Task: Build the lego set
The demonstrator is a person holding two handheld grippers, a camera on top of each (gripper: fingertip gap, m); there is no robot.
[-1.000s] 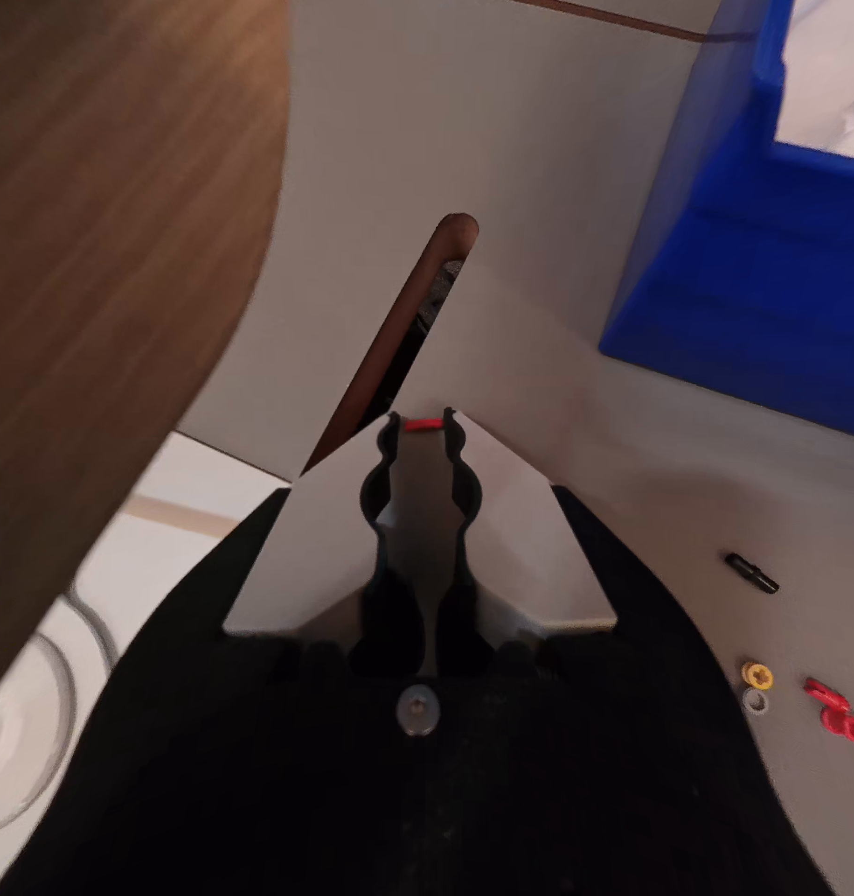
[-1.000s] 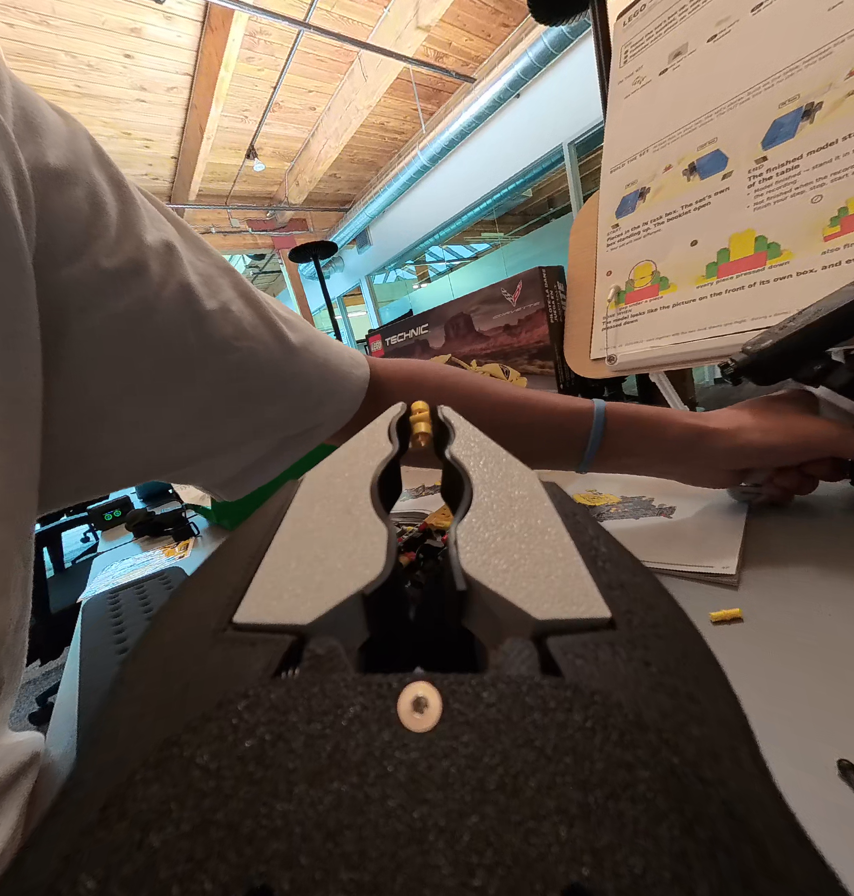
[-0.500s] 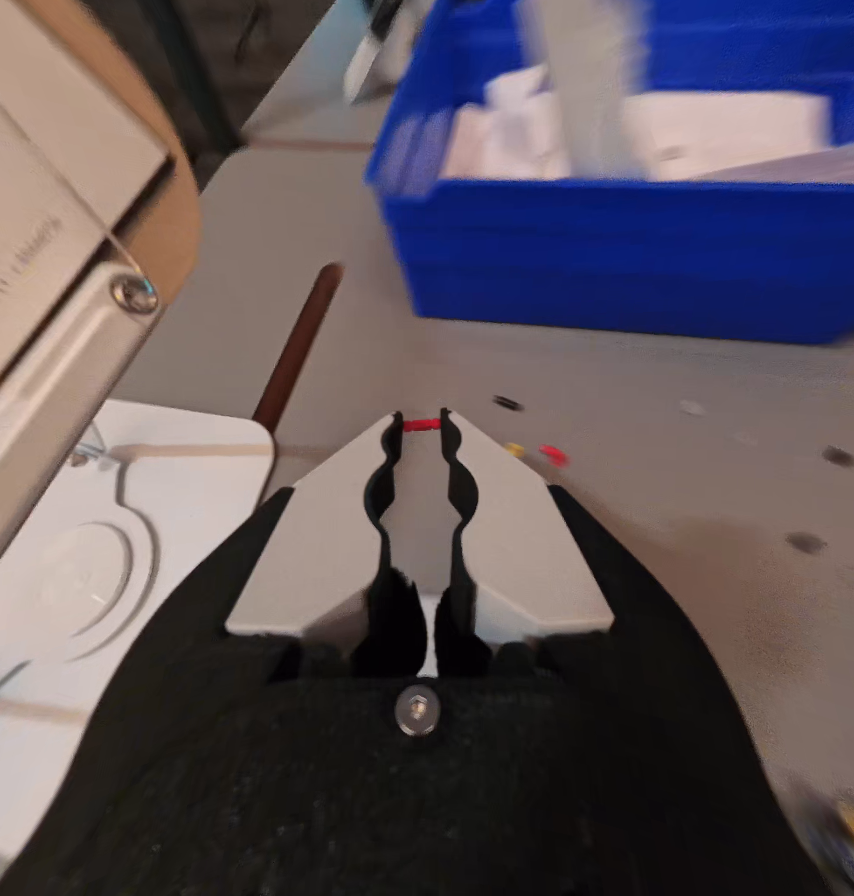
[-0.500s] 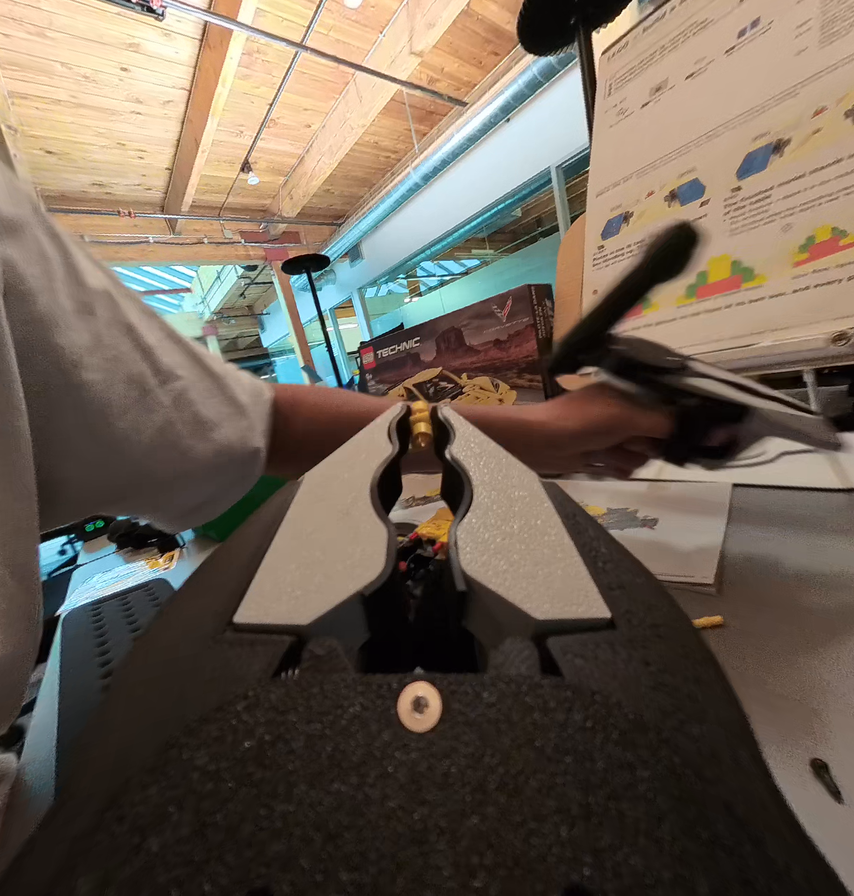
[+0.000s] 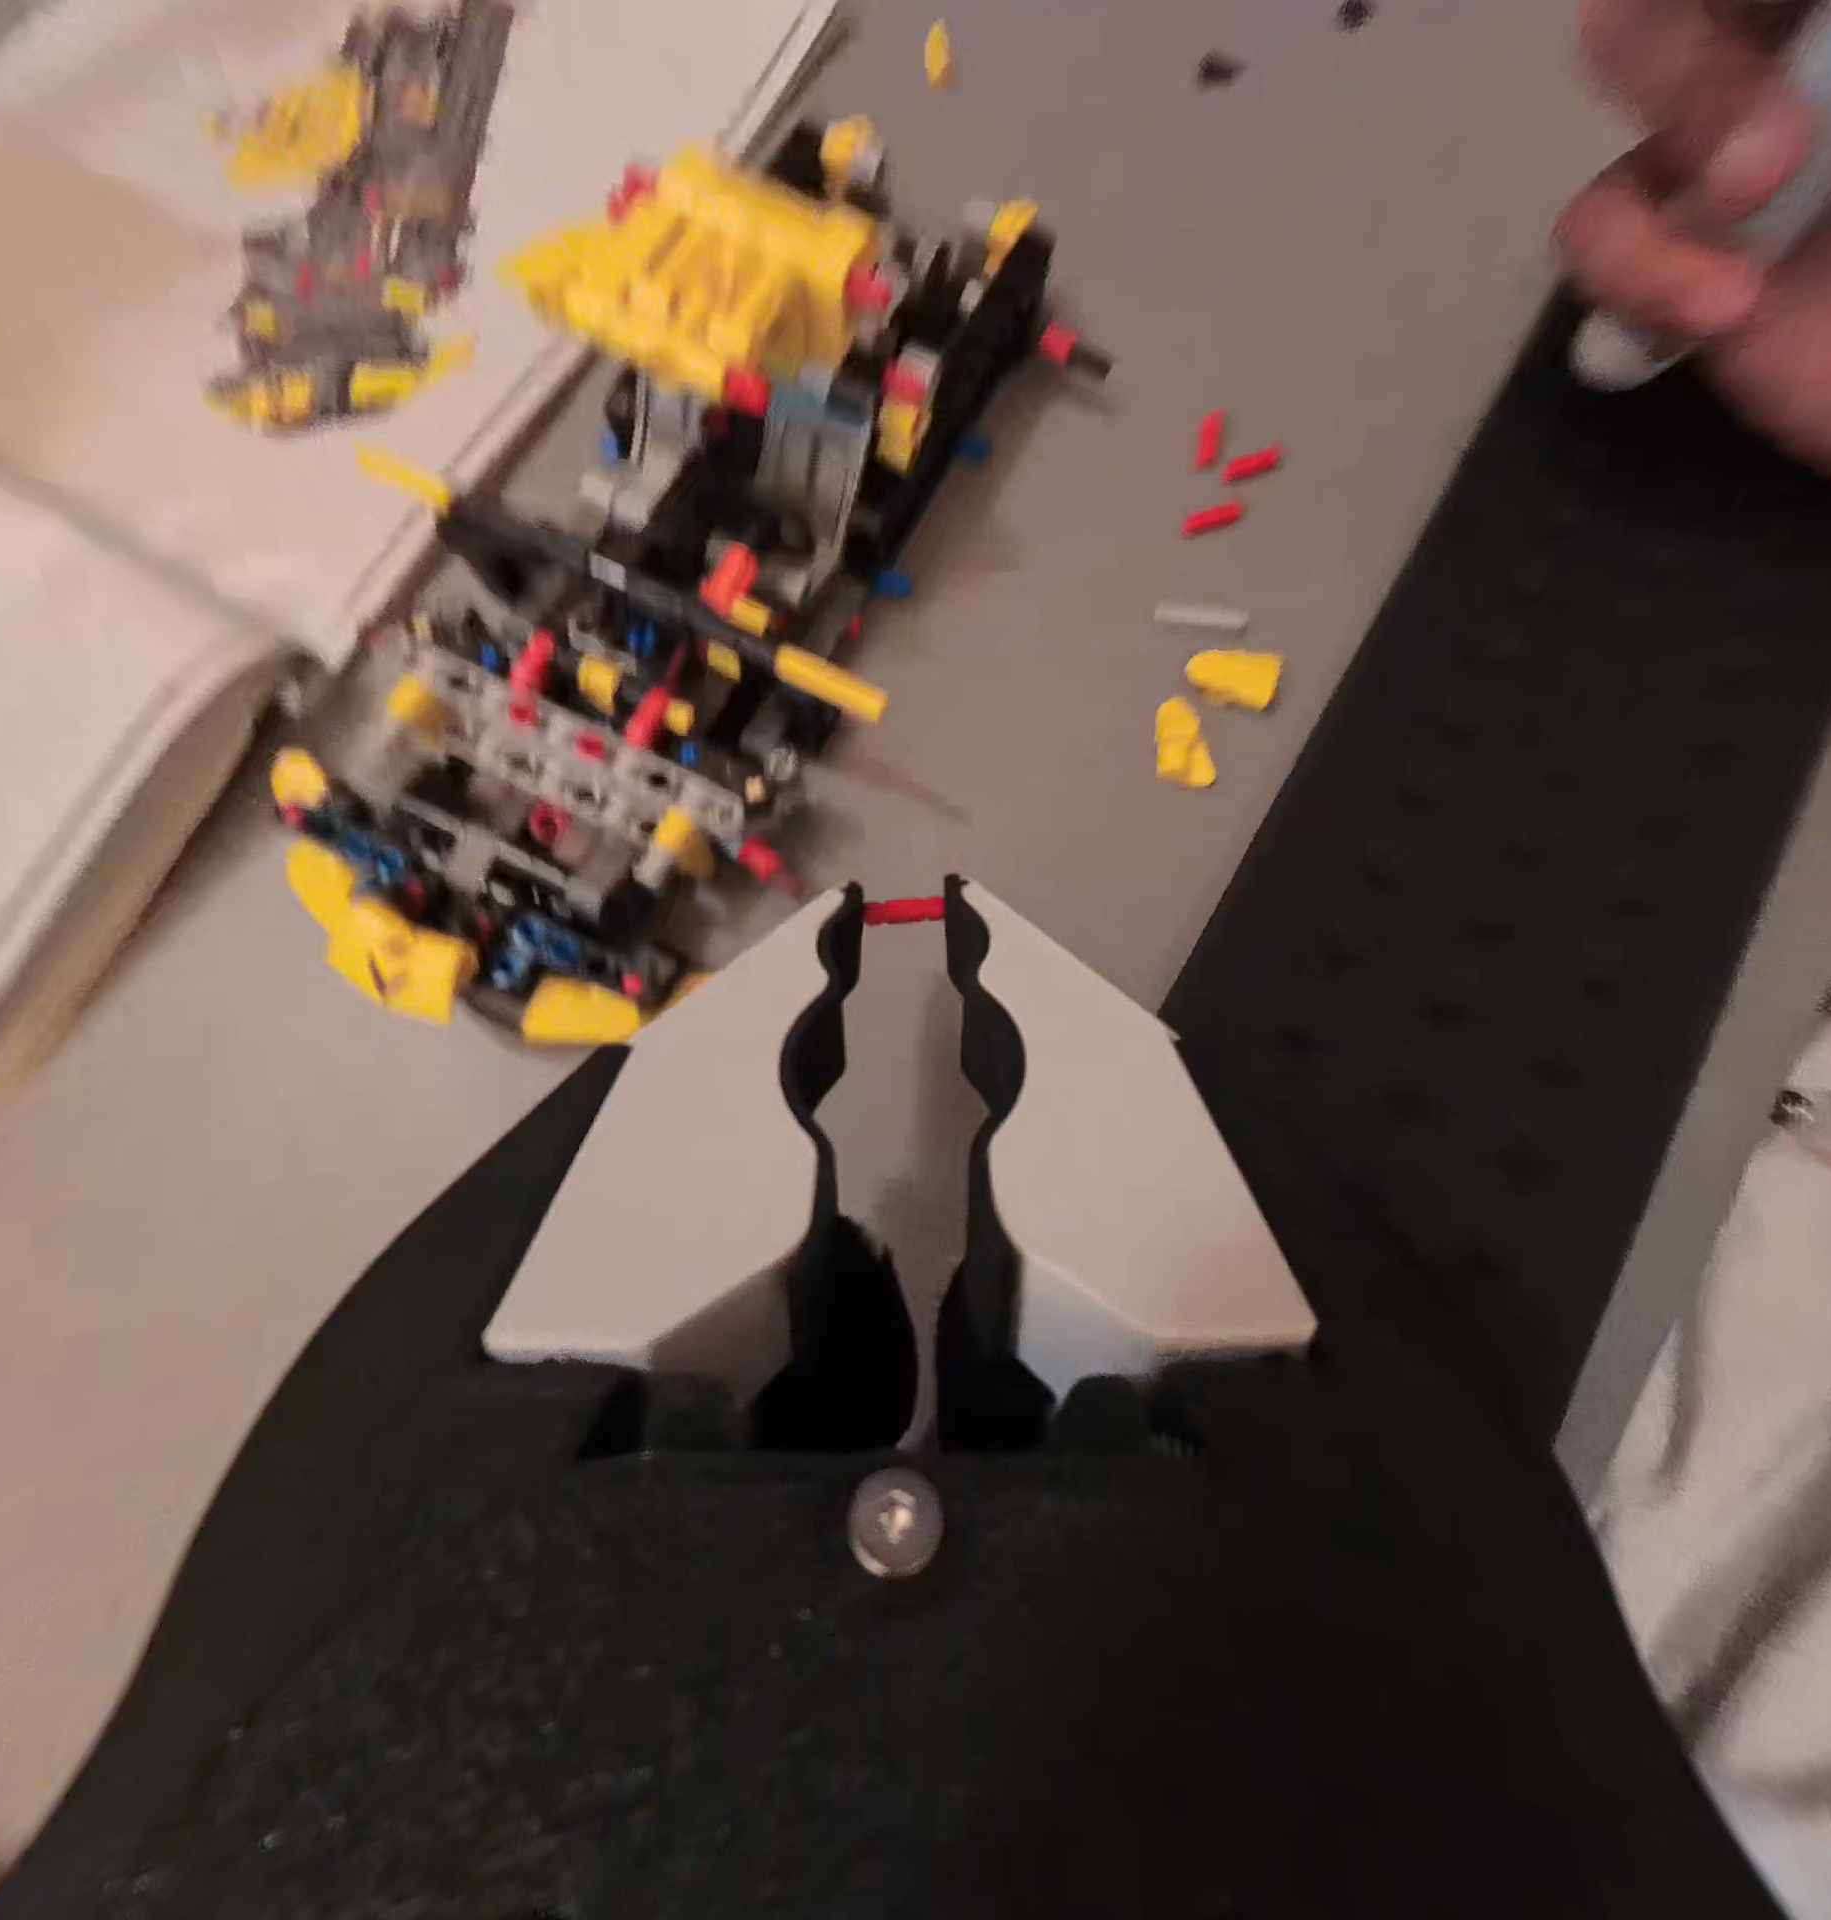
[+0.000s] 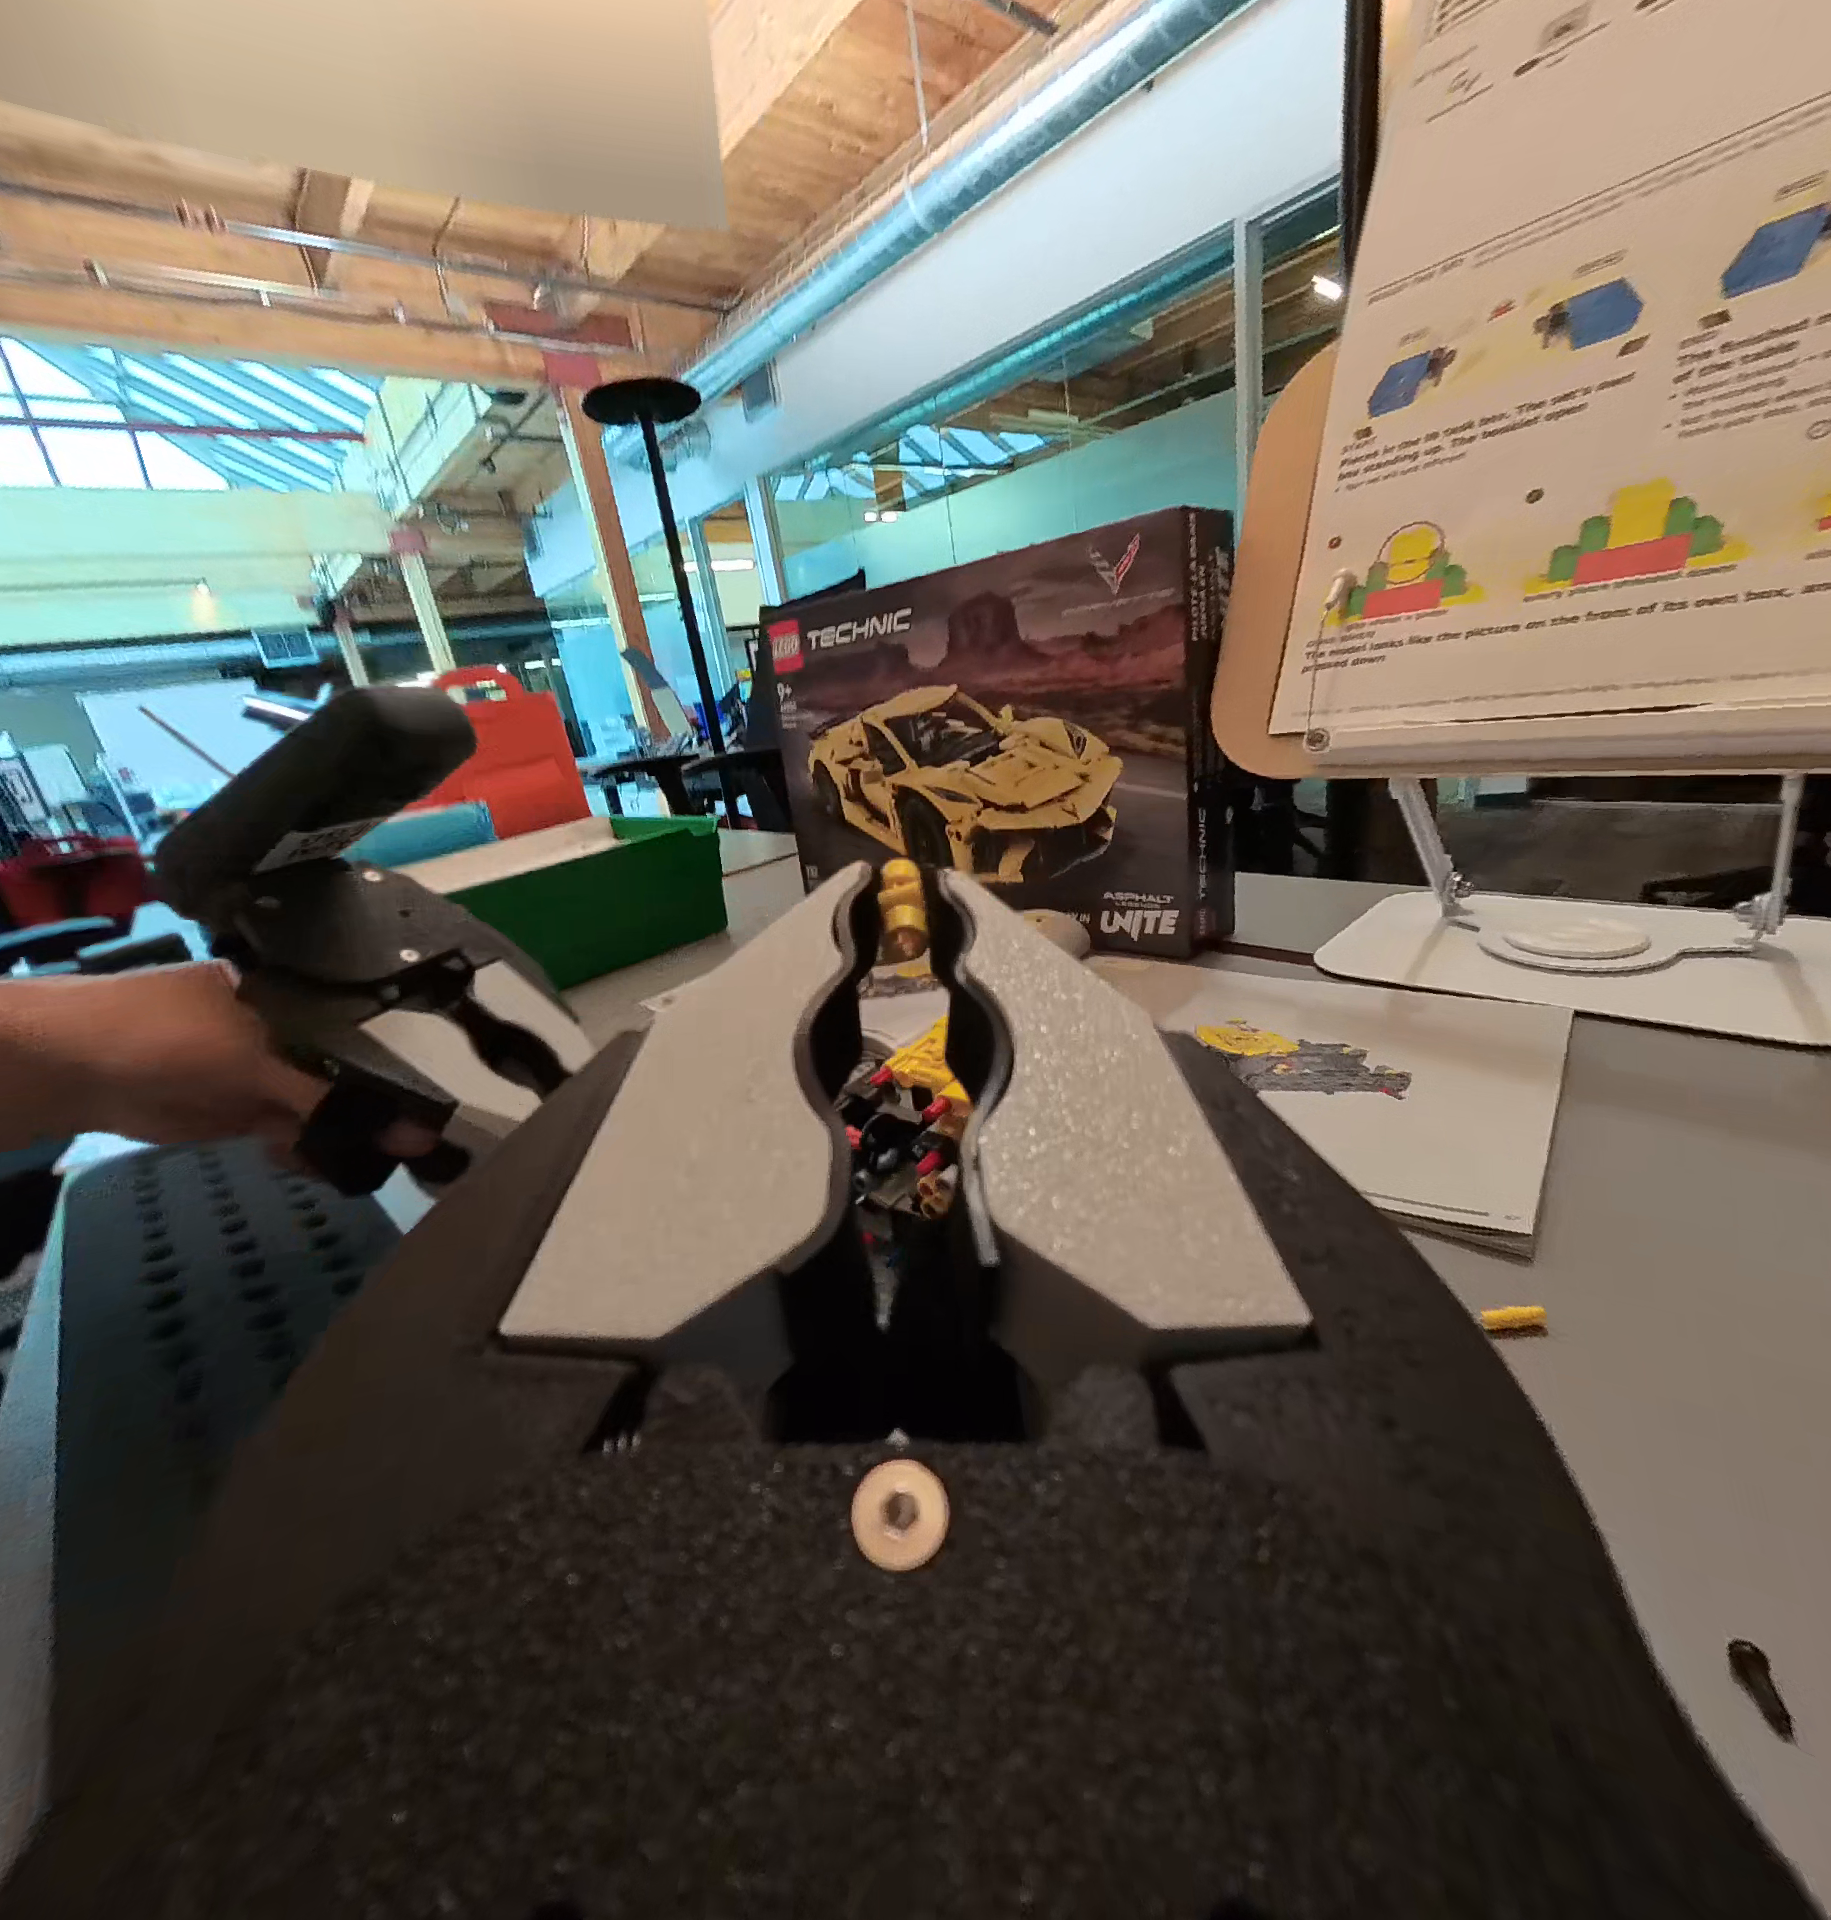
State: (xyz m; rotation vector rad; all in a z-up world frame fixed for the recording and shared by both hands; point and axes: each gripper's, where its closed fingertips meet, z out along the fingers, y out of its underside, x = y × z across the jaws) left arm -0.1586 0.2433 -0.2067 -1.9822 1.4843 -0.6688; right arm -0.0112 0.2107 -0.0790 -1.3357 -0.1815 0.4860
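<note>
My left gripper (image 5: 903,908) is shut on a small red pin (image 5: 903,911) held crosswise between its tips, just above and right of the near end of the half-built yellow, black and grey model car (image 5: 641,623) on the grey table. My right gripper (image 6: 903,902) is shut on a small yellow connector piece (image 6: 903,906), held up in the air; part of the model (image 6: 916,1117) shows between its fingers. The left gripper's body (image 6: 371,935), in a hand, shows at the left of the right wrist view.
Loose red pins (image 5: 1228,473), a grey axle (image 5: 1200,616) and yellow pieces (image 5: 1202,707) lie right of the model. An open instruction booklet (image 5: 163,416) lies on its left. A black perforated mat (image 5: 1513,831) runs along the right. The set's box (image 6: 1004,738), a green bin (image 6: 620,894) and a document stand (image 6: 1576,935) stand behind. From the left gripper's tips to the grey axle (image 5: 1200,616) is close to 12 centimeters.
My left gripper has swung from the blue bin and stand area over to the model car, still holding the red pin. In the right wrist view the left arm moved from right to left.
</note>
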